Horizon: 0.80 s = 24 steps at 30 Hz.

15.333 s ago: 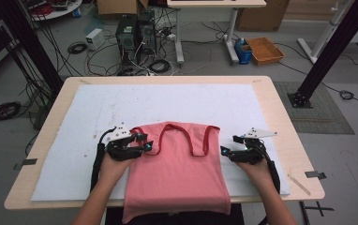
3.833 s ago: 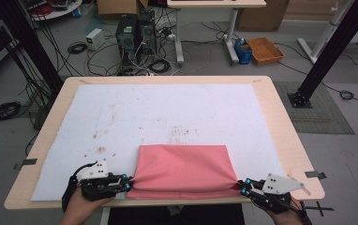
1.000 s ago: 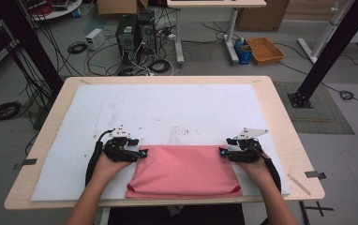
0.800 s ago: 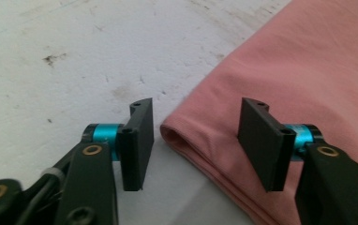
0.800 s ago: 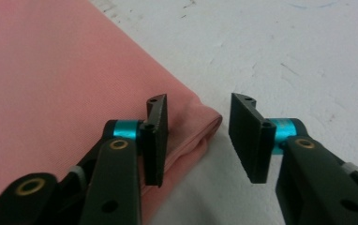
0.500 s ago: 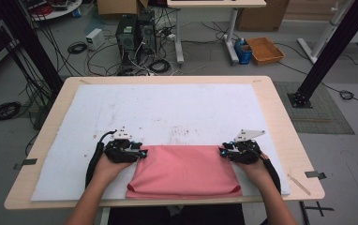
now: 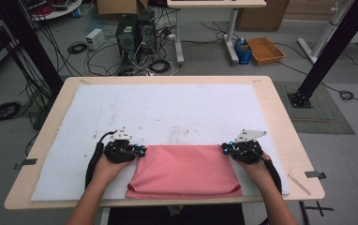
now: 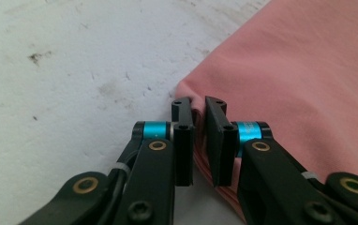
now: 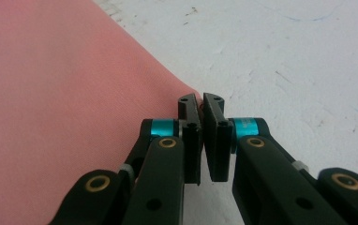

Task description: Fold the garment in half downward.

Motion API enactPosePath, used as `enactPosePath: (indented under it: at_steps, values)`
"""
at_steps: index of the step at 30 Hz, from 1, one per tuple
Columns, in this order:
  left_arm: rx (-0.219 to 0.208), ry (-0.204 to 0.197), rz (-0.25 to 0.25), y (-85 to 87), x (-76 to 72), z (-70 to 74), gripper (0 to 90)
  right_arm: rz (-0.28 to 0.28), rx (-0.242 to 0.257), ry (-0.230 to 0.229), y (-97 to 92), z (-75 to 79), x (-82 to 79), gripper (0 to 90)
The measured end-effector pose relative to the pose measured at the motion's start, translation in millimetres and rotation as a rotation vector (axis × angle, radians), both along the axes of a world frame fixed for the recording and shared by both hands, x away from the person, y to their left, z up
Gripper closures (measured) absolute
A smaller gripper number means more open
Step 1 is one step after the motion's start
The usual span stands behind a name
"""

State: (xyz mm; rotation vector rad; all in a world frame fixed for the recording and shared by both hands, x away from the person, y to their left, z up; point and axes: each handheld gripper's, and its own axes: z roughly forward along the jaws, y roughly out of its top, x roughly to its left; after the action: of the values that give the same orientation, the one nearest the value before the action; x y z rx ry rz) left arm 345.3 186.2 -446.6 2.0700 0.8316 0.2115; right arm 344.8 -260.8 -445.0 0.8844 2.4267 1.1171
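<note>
One pink cloth (image 7: 184,171), folded into a flat rectangle, lies at the near middle of the white sheet (image 7: 167,110) that covers the wooden surface (image 7: 280,126). Count: one cloth, two claws, two hands.

Left claw (image 7: 138,151) sits at the cloth's far left corner. In the left gripper view (image 8: 199,110) its jaws have just been closing and now pinch the corner's stacked folds between the pads. The cloth's layered edge runs down between the jaws.

Right claw (image 7: 226,149) sits at the far right corner. In the right gripper view (image 9: 200,107) its jaws have likewise just been closing and stand nearly together, with the tip of the cloth's corner caught between them.

Edges: the cloth's far edge runs straight between the two claws. Its near edge lies just inside the sheet's near border, close to the person's side of the surface. The near right corner curls up slightly.

Open room: the whole far half of the sheet is bare apart from faint smudges, and bare strips flank the cloth on both sides.
</note>
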Motion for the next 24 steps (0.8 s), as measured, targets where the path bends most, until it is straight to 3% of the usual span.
enactPosePath:
  at_steps: [8,16,18,20,24]
  values:
    - [-0.025,-0.031,0.018,2.2,7.9,3.5,82.1,-0.004,-0.01,-0.03,-1.1,6.7,6.1,86.6]
    - [-0.017,-0.039,0.044,3.3,22.8,5.2,82.2,-0.023,-0.017,-0.031,1.9,8.5,23.4,86.6]
    - [-0.035,-0.046,0.063,4.5,27.1,3.4,82.2,-0.029,-0.022,-0.026,4.1,9.3,27.8,86.6]
    - [-0.002,-0.034,0.06,5.8,32.3,2.2,82.2,-0.035,-0.025,-0.025,5.8,10.2,33.4,86.6]
    - [0.005,-0.032,0.071,5.8,39.8,3.8,82.2,-0.051,-0.032,-0.011,9.9,10.8,46.0,86.6]
